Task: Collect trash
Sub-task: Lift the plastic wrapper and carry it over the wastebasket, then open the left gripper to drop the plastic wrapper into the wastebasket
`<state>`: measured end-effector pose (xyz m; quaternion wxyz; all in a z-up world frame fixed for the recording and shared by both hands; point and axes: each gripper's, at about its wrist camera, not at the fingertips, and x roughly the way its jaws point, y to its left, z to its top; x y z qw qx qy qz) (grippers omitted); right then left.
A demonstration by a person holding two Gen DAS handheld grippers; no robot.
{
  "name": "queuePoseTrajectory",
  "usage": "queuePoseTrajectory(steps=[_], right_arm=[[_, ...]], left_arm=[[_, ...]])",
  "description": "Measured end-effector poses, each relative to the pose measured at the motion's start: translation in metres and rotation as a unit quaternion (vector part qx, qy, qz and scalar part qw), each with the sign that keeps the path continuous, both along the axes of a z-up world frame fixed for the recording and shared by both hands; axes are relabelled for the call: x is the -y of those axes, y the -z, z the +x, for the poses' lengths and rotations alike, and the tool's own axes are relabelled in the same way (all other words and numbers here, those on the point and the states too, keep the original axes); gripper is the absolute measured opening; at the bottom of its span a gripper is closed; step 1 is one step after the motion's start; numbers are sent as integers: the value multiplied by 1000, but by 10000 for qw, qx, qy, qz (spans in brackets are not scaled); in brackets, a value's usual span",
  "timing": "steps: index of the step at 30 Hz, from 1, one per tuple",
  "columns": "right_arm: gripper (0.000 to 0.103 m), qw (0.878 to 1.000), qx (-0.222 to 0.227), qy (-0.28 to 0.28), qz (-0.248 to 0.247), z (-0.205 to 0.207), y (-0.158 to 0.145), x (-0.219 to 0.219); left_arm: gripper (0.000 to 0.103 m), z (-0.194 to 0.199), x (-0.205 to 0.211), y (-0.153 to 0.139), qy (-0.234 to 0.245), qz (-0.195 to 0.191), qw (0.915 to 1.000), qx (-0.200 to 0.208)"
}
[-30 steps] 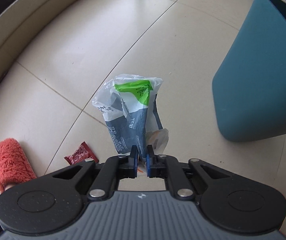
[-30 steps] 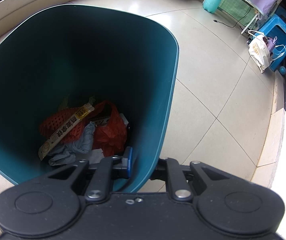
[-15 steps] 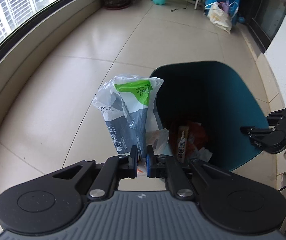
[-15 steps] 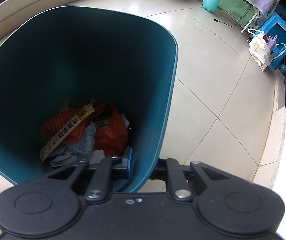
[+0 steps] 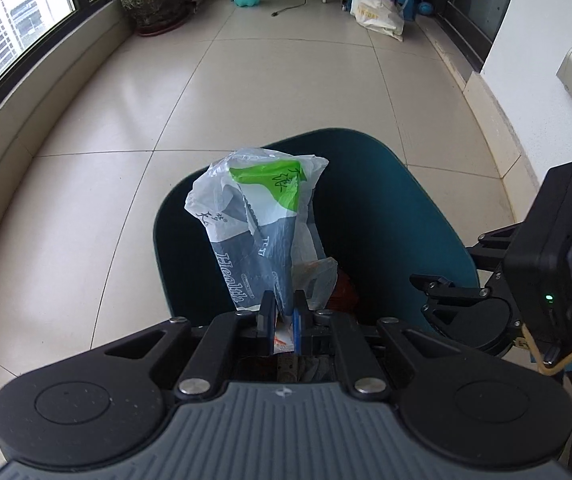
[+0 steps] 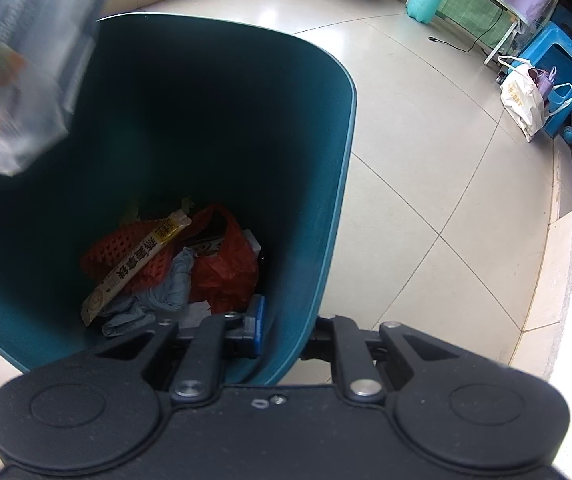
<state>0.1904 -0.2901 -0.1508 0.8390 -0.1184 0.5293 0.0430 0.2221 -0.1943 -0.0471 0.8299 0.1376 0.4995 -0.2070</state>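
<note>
Plastic bag (image 5: 259, 236), long axis pointing upward, is clamped at its lower end by the left gripper (image 5: 284, 316) above the teal bin (image 5: 390, 216). The bin's rim is pinched by the right gripper (image 6: 286, 326); the bag appears blurred and cropped in that view.

Your left gripper (image 5: 284, 312) is clamped on the crumpled plastic bag (image 5: 259, 232), holding it upright over the teal bin (image 5: 386, 208). Your right gripper (image 5: 452, 294) sits at the bin's right rim. Potted plant (image 5: 155, 0) far left.
</note>
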Motion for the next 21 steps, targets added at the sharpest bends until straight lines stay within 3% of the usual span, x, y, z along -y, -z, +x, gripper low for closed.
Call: queuePoseTrajectory(steps=[10,21], right_arm=[[14,10000,4,-16,80,-1,0,5],[14,9999,-11,-33,127,0,-1,7]], left_arm=[[8,30,26,67,-1,317,9973,-660],[15,30,31,72,24,237,9961,-844]])
